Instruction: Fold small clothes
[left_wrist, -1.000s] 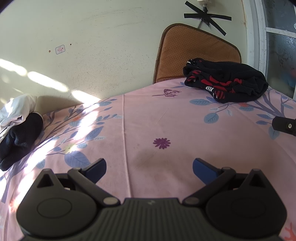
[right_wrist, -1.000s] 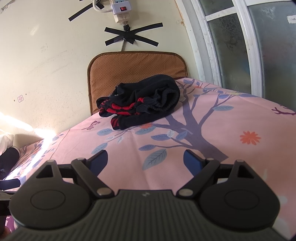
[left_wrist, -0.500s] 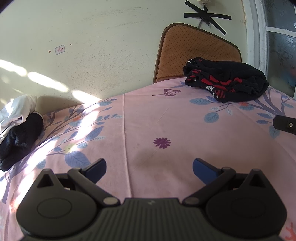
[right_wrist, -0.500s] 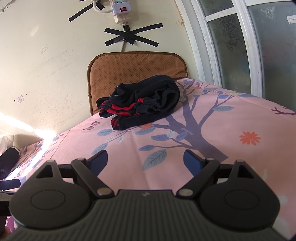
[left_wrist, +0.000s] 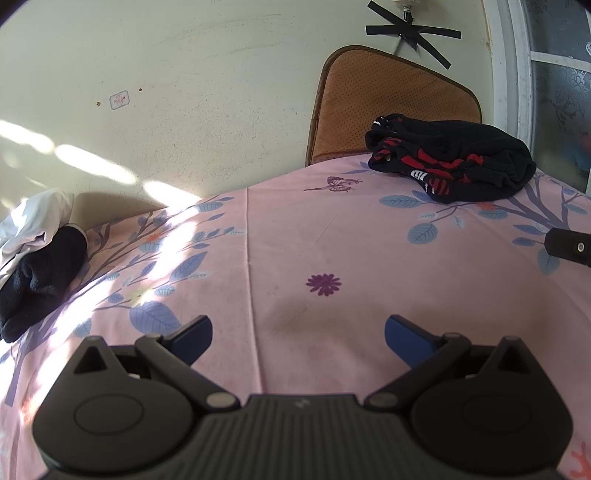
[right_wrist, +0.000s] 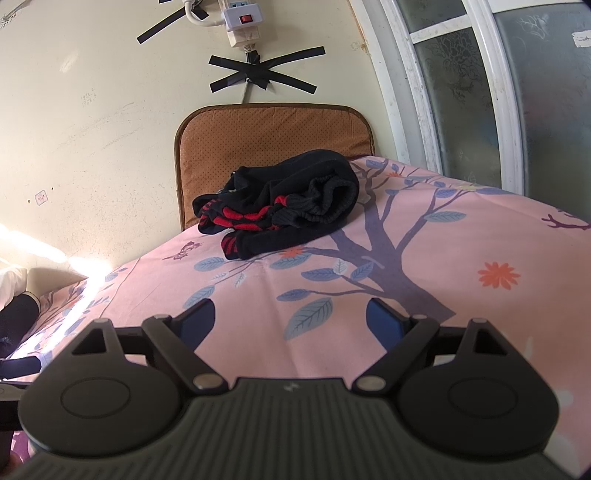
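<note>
A crumpled black garment with red stripes lies at the far edge of the table, in front of the brown chair back. A pink cloth with a tree and leaf print covers the table. My left gripper hovers low over the cloth's middle, open, with nothing between its blue pads. My right gripper is open too, empty, well short of the garment. A black part of the right gripper shows at the right edge of the left wrist view.
A brown padded chair back stands behind the table against the wall. At the far left lie a dark folded cloth and white fabric. A window frame rises at the right. A power strip hangs on the wall.
</note>
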